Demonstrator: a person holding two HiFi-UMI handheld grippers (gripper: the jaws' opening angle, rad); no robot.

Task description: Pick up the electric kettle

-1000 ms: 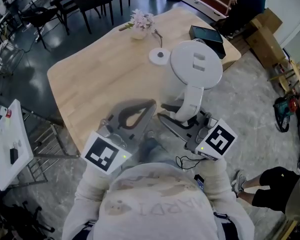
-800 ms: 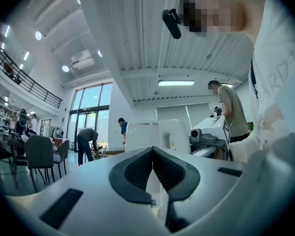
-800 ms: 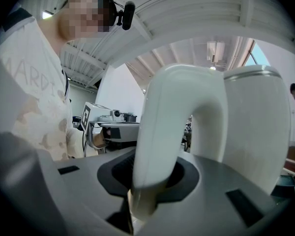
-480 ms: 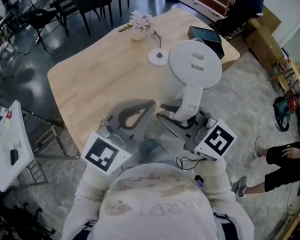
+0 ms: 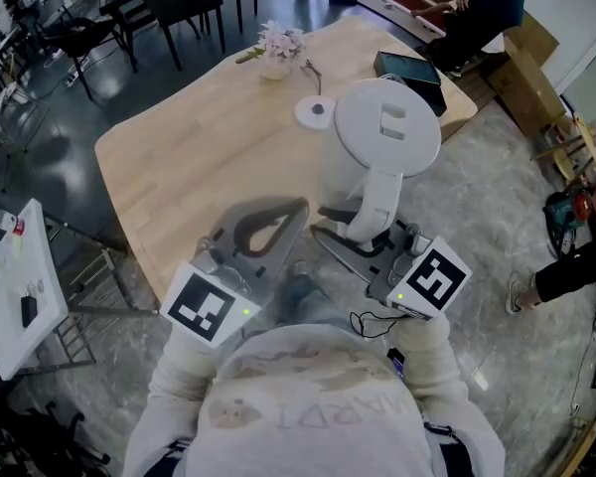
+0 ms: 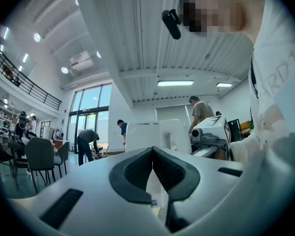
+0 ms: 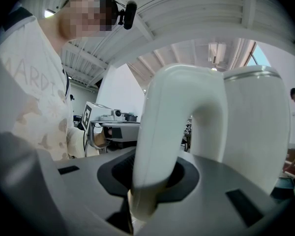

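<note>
The white electric kettle (image 5: pixel 387 132) is over the near right part of the wooden tabletop (image 5: pixel 199 147), close to the edge where the person stands. Its round lid faces the head camera and its curved handle (image 5: pixel 379 202) points toward the person. I cannot tell if its bottom touches the wood.

The right gripper (image 5: pixel 363 232) is clenched on this handle. In the right gripper view the thick white handle (image 7: pixel 162 132) goes down between the two dark pads, and the pads press on it from both sides. The kettle's body stands just behind it, on the right side of that view.

The left gripper (image 5: pixel 300 209) lies level, just beside the kettle at its left, and does not touch it. In the left gripper view its jaws are closed together at the tips (image 6: pixel 152 151) and nothing is between them. The kettle (image 6: pixel 152 136) is seen behind the tips.

The round white kettle base (image 5: pixel 316 110) lies flat on the tabletop, just beyond the kettle, toward the far edge. The kettle is not on it. A small vase with pale flowers (image 5: pixel 278 48) stands near the far edge. A dark flat box (image 5: pixel 409 68) lies near the far right corner, partly behind the kettle's lid.

A white side table (image 5: pixel 20 286) with small things on it stands on the floor, well apart from the left edge of the tabletop.
</note>
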